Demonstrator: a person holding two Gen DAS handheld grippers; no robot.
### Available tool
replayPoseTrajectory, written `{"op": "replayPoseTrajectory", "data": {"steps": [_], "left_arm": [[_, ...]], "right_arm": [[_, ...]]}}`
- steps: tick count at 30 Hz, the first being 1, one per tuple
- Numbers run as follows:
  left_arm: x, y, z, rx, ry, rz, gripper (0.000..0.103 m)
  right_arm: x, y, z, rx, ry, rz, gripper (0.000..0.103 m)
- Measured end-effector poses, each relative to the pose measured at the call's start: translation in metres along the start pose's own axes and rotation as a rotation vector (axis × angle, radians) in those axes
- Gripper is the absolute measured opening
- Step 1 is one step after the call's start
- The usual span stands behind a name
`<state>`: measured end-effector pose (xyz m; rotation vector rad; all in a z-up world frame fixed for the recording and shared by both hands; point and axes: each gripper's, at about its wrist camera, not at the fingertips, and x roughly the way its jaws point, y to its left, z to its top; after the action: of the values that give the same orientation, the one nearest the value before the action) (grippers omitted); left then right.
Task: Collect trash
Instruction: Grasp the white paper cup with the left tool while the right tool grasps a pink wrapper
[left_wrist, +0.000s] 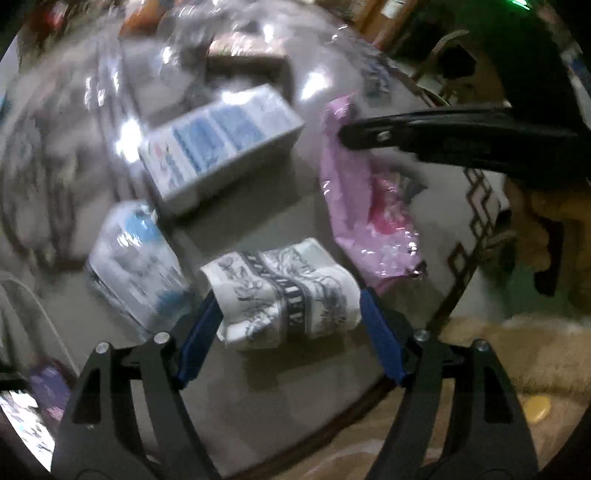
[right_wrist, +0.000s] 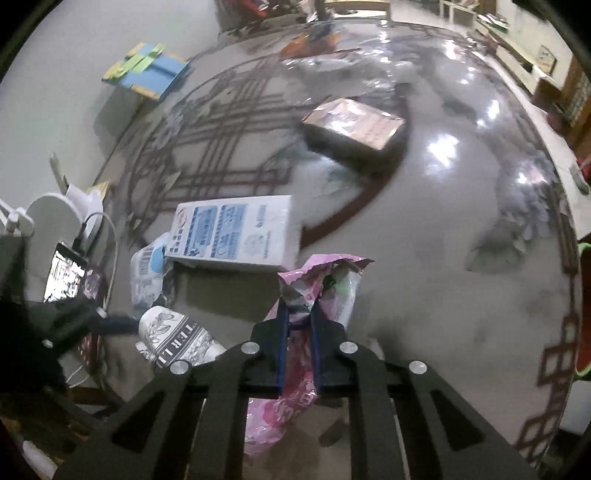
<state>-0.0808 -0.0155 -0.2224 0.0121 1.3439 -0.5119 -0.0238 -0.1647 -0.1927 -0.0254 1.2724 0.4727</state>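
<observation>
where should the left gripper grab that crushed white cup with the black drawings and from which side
Take the cup across its flattened middle, near the dark band, coming from above. It lies on its side on the table, and the open left gripper already has a finger at each end. It looks soft, so a light squeeze should do.

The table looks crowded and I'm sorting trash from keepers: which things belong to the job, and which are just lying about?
Belongs to the job:
- pink wrapper, pinched in the right gripper
- crumpled printed paper cup, between the open left gripper jaws
- blue-and-white carton
- blue-and-white plastic wrapper

Just lying about:
- lit phone with its cable
- brown box
</observation>
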Motion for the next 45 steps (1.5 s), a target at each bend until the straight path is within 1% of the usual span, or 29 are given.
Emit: {"op": "replayPoseTrajectory", "data": {"steps": [1,3,4,5,7,10,13,16,17,18,19,20,21,22,23,25,26,27,28,29,31,32,33,35,36,38,41,45], "left_arm": [[0.004,0.004,-0.001,-0.028,0.01,-0.01,0.073],[0.007,0.012,0.0,-0.07,0.002,-0.023,0.076],[0.007,0.017,0.003,-0.095,-0.013,-0.025,0.076],[0.008,0.02,0.005,-0.107,-0.023,-0.026,0.076],[0.009,0.022,0.01,-0.122,-0.044,-0.02,0.077],[0.011,0.021,0.02,-0.122,-0.059,-0.019,0.077],[0.011,0.023,0.029,-0.127,-0.072,-0.024,0.075],[0.006,0.026,0.032,-0.144,-0.091,-0.043,0.066],[0.004,0.027,0.033,-0.155,-0.1,-0.049,0.061],[0.001,0.029,0.033,-0.163,-0.109,-0.051,0.054],[-0.004,0.032,0.033,-0.179,-0.134,-0.051,0.048],[-0.008,0.034,0.034,-0.187,-0.149,-0.041,0.024],[-0.011,0.036,0.037,-0.189,-0.152,-0.031,0.021],[-0.013,0.039,0.039,-0.2,-0.158,-0.028,0.02],[-0.015,0.041,0.041,-0.215,-0.162,-0.036,0.019],[-0.016,0.043,0.043,-0.227,-0.16,-0.042,0.017],[-0.018,0.043,0.043,-0.226,-0.162,-0.04,0.017],[-0.02,0.043,0.043,-0.224,-0.164,-0.037,0.017],[-0.022,0.043,0.044,-0.224,-0.163,-0.038,0.017],[-0.023,0.044,0.043,-0.224,-0.16,-0.039,0.018],[-0.025,0.042,0.041,-0.227,-0.155,-0.029,0.036],[-0.027,0.041,0.039,-0.234,-0.158,-0.032,0.055],[-0.027,0.037,0.038,-0.24,-0.161,-0.033,0.066],[-0.036,0.038,0.031,-0.253,-0.159,-0.032,0.07],[-0.037,0.039,0.028,-0.256,-0.152,-0.025,0.074],[-0.033,0.04,0.021,-0.272,-0.116,-0.014,0.076],[-0.017,0.04,0.015,-0.291,-0.052,-0.04,0.076],[-0.007,0.03,0.018,-0.281,-0.035,-0.104,0.076]], "right_arm": [[0.0,-0.002,-0.001,0.006,-0.001,0.0,0.02],[-0.002,-0.005,-0.003,0.023,-0.016,-0.022,0.036],[-0.003,-0.006,-0.004,0.032,-0.023,-0.037,0.047],[-0.005,-0.009,-0.005,0.046,-0.029,-0.05,0.049],[-0.007,-0.012,-0.005,0.068,-0.031,-0.054,0.049],[-0.009,-0.018,-0.006,0.097,-0.031,-0.073,0.053],[-0.005,-0.023,-0.006,0.129,-0.015,-0.064,0.056],[0.003,-0.024,-0.004,0.153,-0.004,-0.045,0.057],[0.006,-0.024,-0.003,0.16,0.0,-0.041,0.057],[0.009,-0.023,-0.003,0.162,0.003,-0.045,0.057],[0.011,-0.023,-0.003,0.159,0.004,-0.051,0.057],[0.013,-0.022,-0.003,0.149,0.006,-0.064,0.057],[0.014,-0.022,-0.003,0.142,0.008,-0.07,0.057],[0.016,-0.022,-0.004,0.134,0.009,-0.072,0.055],[0.017,-0.021,-0.004,0.126,0.014,-0.07,0.044],[0.017,-0.021,-0.005,0.118,0.011,-0.068,0.029],[0.016,-0.021,-0.004,0.114,0.005,-0.071,0.015],[0.014,-0.022,-0.003,0.106,-0.005,-0.076,0.006],[0.012,-0.022,-0.003,0.106,-0.017,-0.082,0.006],[0.008,-0.024,-0.002,0.106,-0.039,-0.089,0.006],[0.003,-0.026,0.0,0.106,-0.061,-0.1,0.006],[0.001,-0.028,0.0,0.107,-0.067,-0.102,0.005],[-0.002,-0.029,0.001,0.108,-0.076,-0.104,0.005],[-0.005,-0.031,0.001,0.116,-0.086,-0.1,0.006],[-0.006,-0.032,0.001,0.121,-0.088,-0.098,0.006],[-0.006,-0.035,0.001,0.133,-0.093,-0.094,0.006],[-0.007,-0.036,0.002,0.136,-0.098,-0.095,0.006],[-0.008,-0.037,0.002,0.137,-0.096,-0.094,0.006]]}}
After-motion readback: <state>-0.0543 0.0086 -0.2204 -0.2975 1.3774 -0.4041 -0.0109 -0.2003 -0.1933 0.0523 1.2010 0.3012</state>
